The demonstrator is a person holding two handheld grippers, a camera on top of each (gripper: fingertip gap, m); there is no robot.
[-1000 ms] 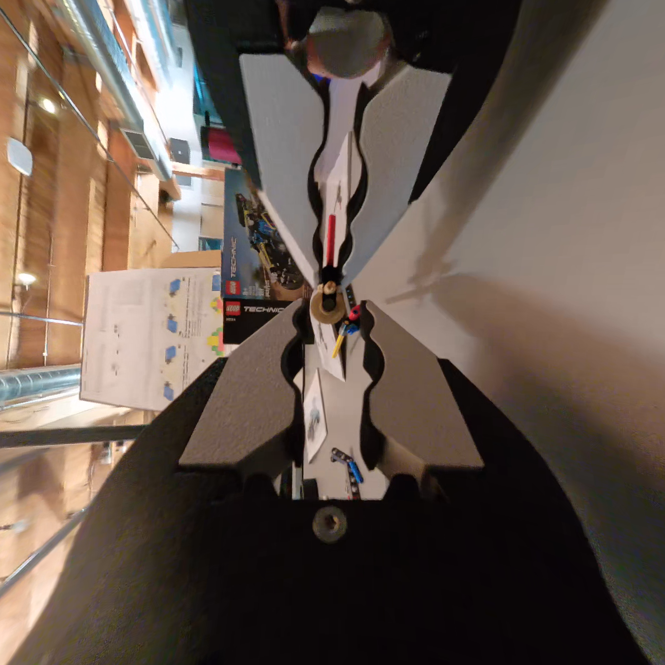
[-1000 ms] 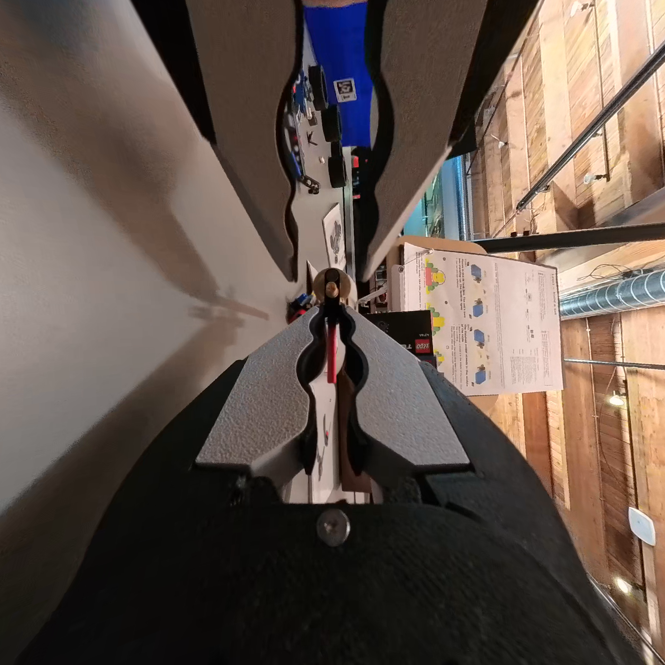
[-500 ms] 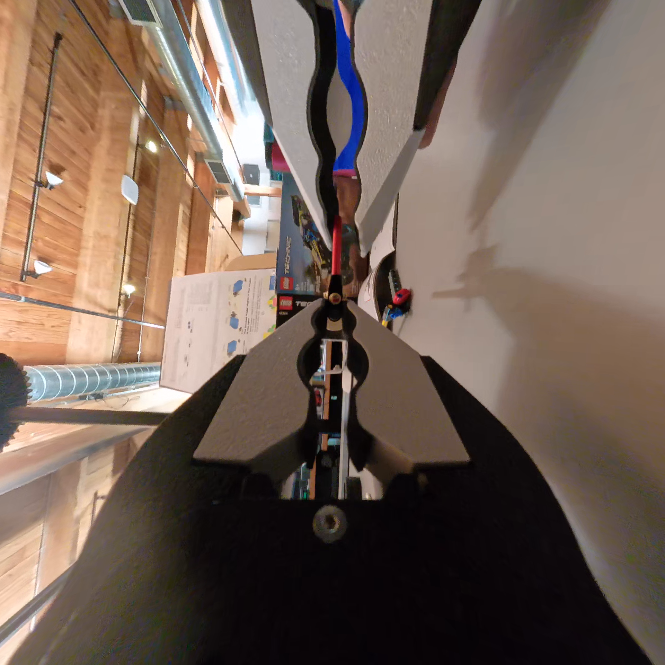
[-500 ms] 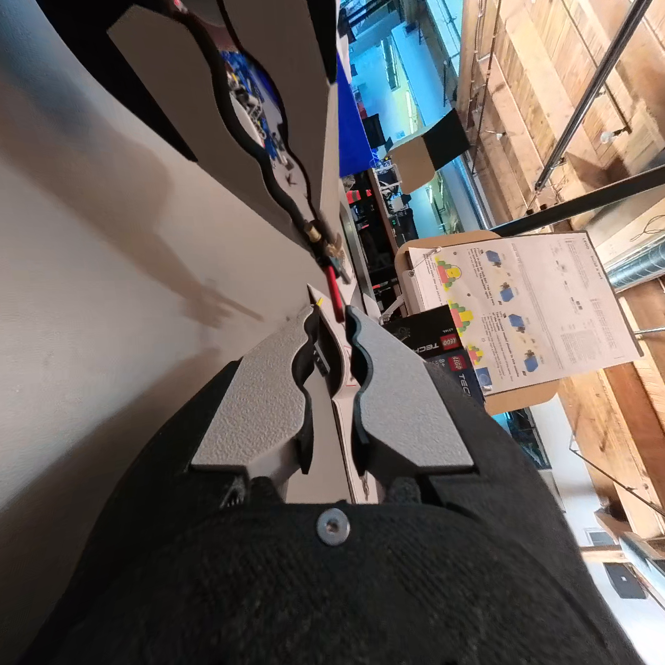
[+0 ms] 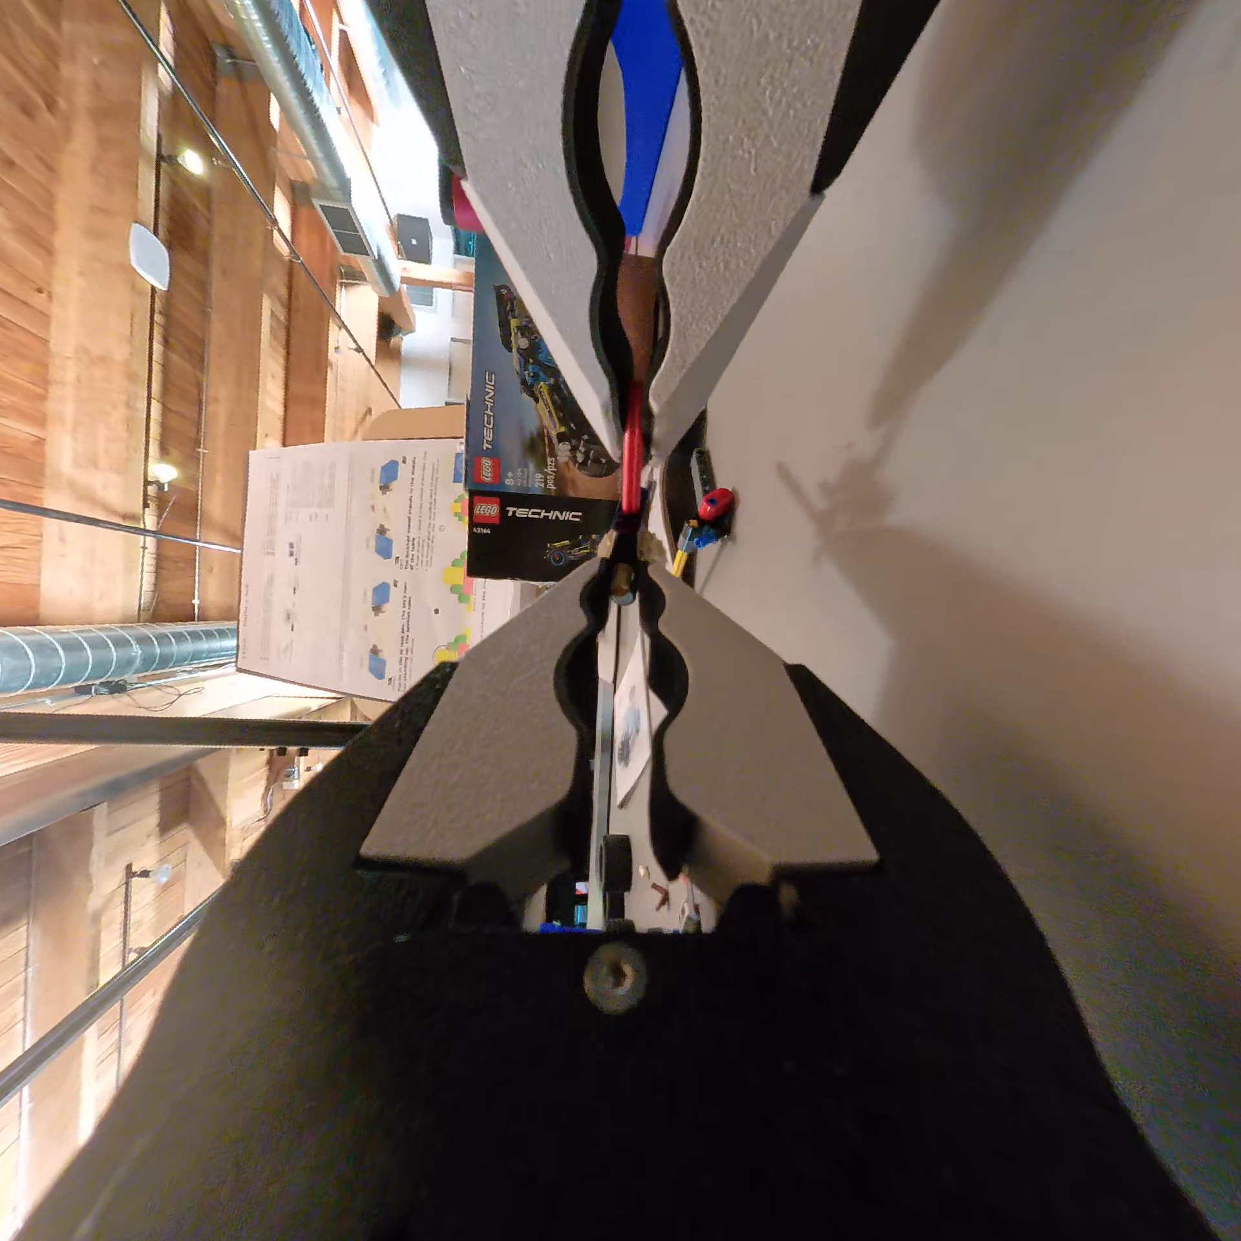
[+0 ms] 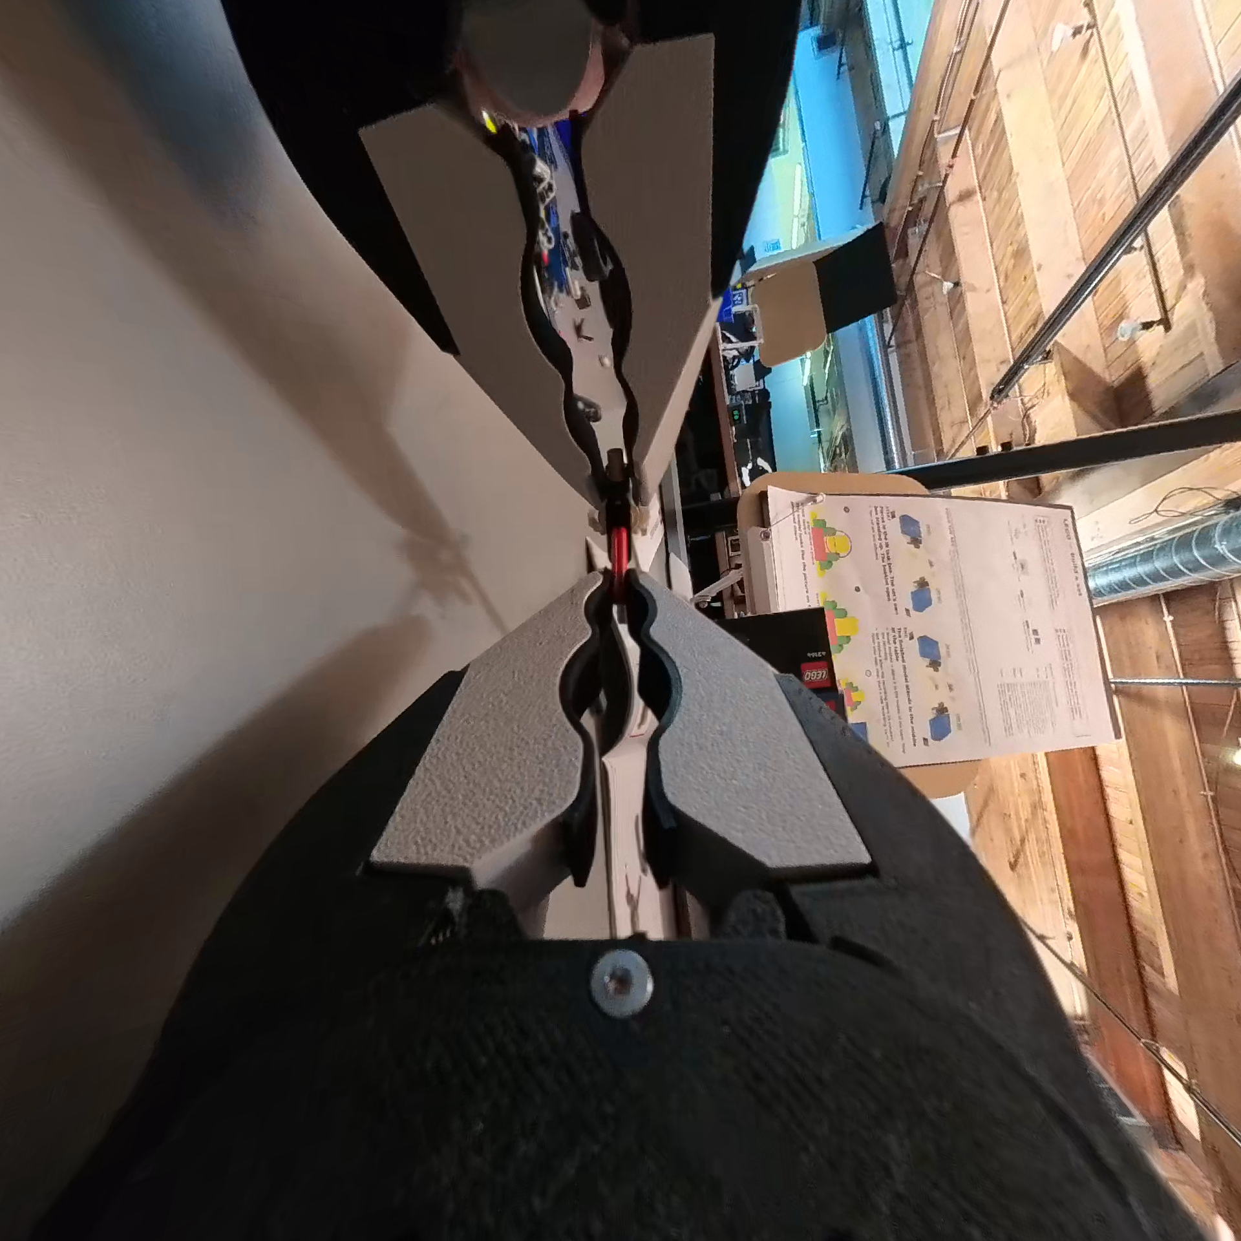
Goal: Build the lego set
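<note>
Right hand-held gripper (image 6: 621, 585) has re-clamped the red axle (image 6: 618, 549); left hand-held gripper (image 5: 621, 579) pinches its tan gear (image 5: 623, 585) end; only left view shows a minifigure (image 5: 705, 524) on the worktop (image 5: 1007, 470).

Red axle (image 5: 631, 463) ends hidden between fingers; tan piece (image 5: 622, 579) indistinct.

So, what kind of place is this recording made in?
Probably an indoor workshop or lab in a loft-style building, set up for an assembly exercise. Wooden plank walls and a bare metal duct suggest the building; a propped instruction sheet and a kit box beside a white table suggest the exercise.
</note>
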